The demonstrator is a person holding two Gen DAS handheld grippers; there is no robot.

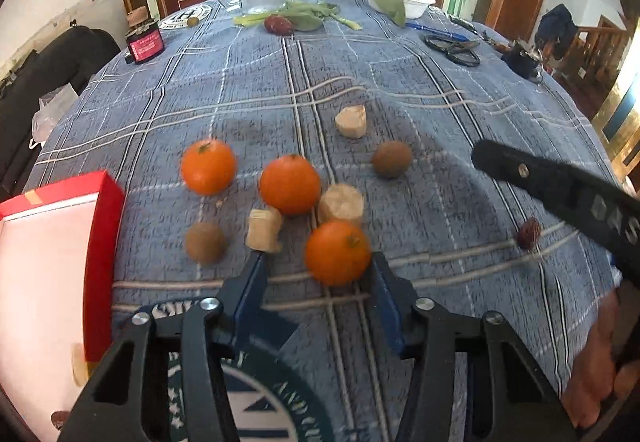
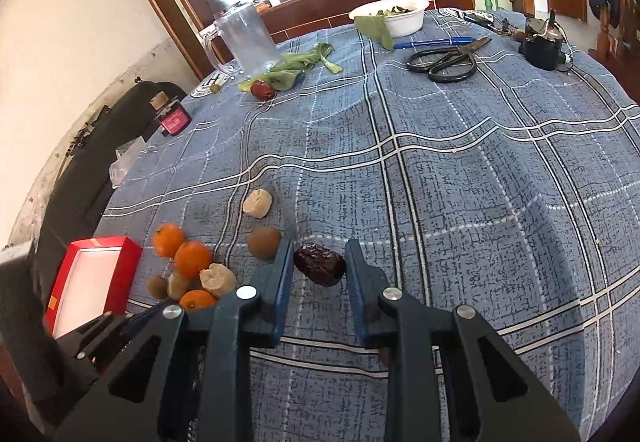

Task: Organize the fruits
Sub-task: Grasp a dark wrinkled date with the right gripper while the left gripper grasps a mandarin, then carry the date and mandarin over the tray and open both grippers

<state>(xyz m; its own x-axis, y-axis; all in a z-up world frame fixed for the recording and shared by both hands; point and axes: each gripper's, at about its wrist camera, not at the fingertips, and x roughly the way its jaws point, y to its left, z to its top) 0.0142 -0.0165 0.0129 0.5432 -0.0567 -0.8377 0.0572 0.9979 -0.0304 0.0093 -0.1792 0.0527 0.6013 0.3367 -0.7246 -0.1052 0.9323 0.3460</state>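
Note:
My right gripper (image 2: 319, 248) is open, its fingers close on either side of a dark red date (image 2: 320, 265) lying on the blue checked cloth. My left gripper (image 1: 318, 262) is open and wide, with the nearest orange (image 1: 338, 252) between its fingertips, close to the right one. Two more oranges (image 1: 290, 184) (image 1: 208, 167), two brown round fruits (image 1: 392, 159) (image 1: 205, 242) and beige chunks (image 1: 341, 204) lie beyond. A red box (image 1: 102, 242) with a white inside stands at the left. The date (image 1: 529, 233) also shows under the right gripper's finger (image 1: 560, 194).
At the back stand a glass mug (image 2: 248, 38), a white bowl (image 2: 396, 16), scissors (image 2: 444, 62), a blue pen (image 2: 432, 42), a black device (image 2: 544, 46), greens with another date (image 2: 262, 89) and a red-labelled jar (image 2: 172, 118). A person's hand (image 1: 592, 362) is at lower right.

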